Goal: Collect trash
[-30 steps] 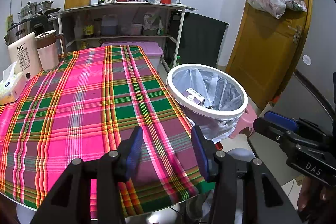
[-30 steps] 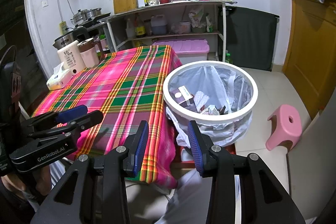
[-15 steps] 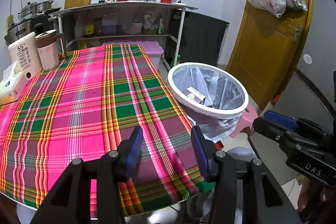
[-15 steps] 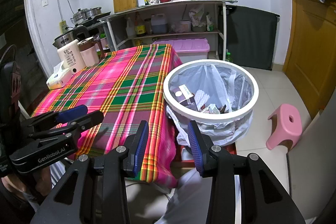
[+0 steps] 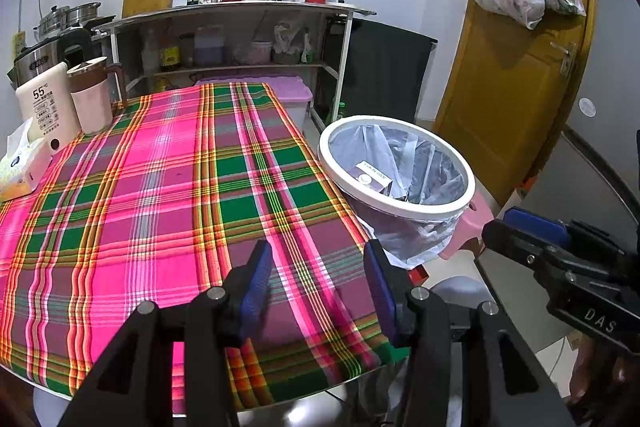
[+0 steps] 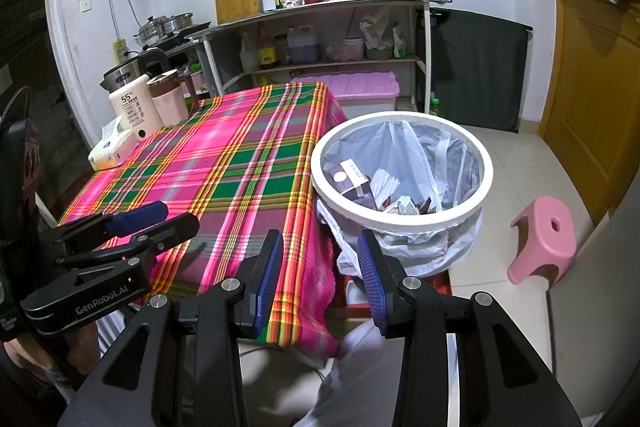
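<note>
Trash already binned, both grippers empty

Left gripper (image 5: 318,281) and right gripper (image 6: 320,275) were held half-open over the tablecloth (image 5: 168,195); trash (image 6: 360,183) was seen in the bin (image 6: 400,223), centre-right. Probably best if the table gets scanned for leftovers.

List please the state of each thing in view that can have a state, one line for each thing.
left gripper: open, holds nothing
right gripper: open, holds nothing
trash bin: uncovered, lined with a bag, trash inside
tablecloth: spread flat, no trash on it
tissue pack: opened, a tissue sticks out
pink stool: upright on the floor
door: closed
</note>
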Action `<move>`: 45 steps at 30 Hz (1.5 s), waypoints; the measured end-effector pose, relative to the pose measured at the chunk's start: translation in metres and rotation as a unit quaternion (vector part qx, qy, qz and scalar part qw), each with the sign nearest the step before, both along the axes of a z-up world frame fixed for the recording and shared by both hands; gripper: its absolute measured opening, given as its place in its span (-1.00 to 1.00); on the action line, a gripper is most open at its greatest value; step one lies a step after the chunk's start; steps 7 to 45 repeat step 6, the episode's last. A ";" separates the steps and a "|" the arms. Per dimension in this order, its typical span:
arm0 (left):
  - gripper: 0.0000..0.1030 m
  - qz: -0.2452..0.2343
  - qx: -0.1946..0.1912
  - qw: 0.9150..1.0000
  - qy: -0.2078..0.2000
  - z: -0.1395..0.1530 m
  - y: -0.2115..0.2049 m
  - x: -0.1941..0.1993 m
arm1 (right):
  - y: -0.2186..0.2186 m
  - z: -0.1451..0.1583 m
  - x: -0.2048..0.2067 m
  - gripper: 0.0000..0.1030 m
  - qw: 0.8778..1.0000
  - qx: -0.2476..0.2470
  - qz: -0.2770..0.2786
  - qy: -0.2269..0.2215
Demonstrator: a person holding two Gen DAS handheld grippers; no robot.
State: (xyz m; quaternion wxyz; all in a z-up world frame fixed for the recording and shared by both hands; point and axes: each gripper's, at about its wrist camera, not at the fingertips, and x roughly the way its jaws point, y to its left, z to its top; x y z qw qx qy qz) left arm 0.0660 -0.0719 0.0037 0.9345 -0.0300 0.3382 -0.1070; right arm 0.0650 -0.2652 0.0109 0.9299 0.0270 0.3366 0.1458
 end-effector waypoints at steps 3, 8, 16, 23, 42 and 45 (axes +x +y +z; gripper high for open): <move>-0.04 0.000 -0.001 1.000 0.000 0.002 -0.002 0.003 | 0.000 0.000 0.000 -0.23 1.000 0.000 0.000 0.000; -0.04 0.000 -0.002 1.000 0.002 0.002 -0.001 0.002 | 0.000 0.000 0.000 -0.23 1.000 0.000 0.000 0.000; -0.04 0.000 -0.002 1.000 0.002 0.002 -0.001 0.002 | 0.000 0.000 0.000 -0.23 1.000 0.000 0.000 0.000; -0.04 0.000 -0.002 1.000 0.002 0.002 -0.001 0.002 | 0.000 0.000 0.000 -0.23 1.000 0.000 0.000 0.000; -0.04 0.000 -0.002 1.000 0.002 0.002 -0.001 0.002 | 0.000 0.000 0.000 -0.23 1.000 0.000 0.000 0.000; -0.04 0.000 -0.002 1.000 0.002 0.002 -0.001 0.002 | 0.000 0.000 0.000 -0.23 1.000 0.000 0.000 0.000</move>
